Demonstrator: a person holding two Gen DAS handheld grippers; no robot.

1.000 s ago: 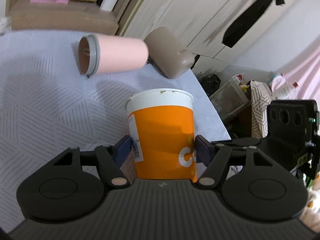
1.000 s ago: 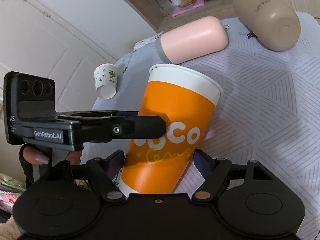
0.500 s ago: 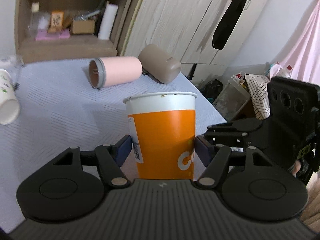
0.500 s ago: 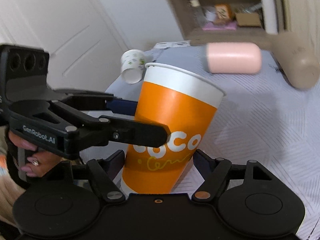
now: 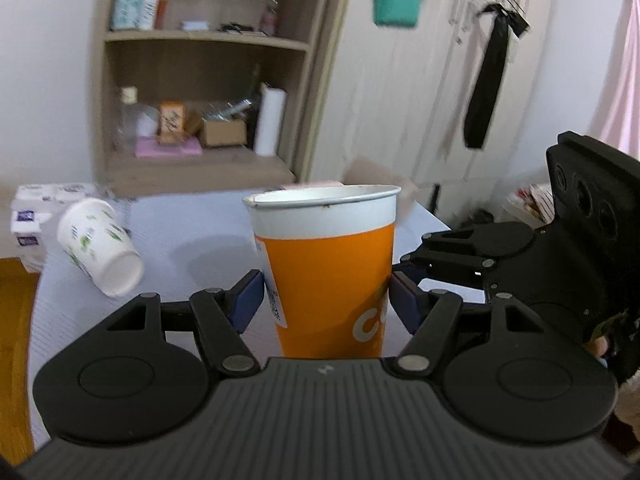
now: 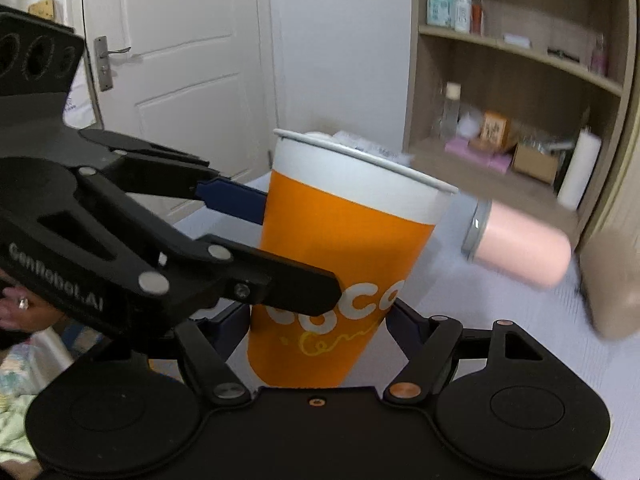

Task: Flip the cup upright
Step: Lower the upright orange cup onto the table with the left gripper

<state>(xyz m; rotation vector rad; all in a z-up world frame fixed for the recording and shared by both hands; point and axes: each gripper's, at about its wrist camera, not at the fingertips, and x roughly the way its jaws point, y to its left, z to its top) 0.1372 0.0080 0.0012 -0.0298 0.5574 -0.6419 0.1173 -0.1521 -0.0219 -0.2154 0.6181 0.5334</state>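
Orange cup held mouth-up in the left tongs, blue pads pressed to both sides of the lower wall, white rim on top. Seen from the right wrist view as the same cup, tilted a little toward the right, with the left tongs clamped across its middle. Right tongs set about the cup's base, narrowed close to it; whether their pads actually press the wall, cannot tell. Base hidden behind both tool bodies, so contact with the surface not visible; probably just above or barely on it, near the front edge.

Flip itself judged nearly done; what remains looks like setting down and letting go. To do that well: level the rim first, taking out the tilt. Lower straight until the base sits flat, not on one edge. Keep the squeeze light, since a thin paper wall dents easily. Open one pair of tongs at a time, widening slowly and backing straight out so no pad drags the wall and tips the cup. Steer clear of the small white cup lying toward the left edge and the pink bottle on its side toward the far right.
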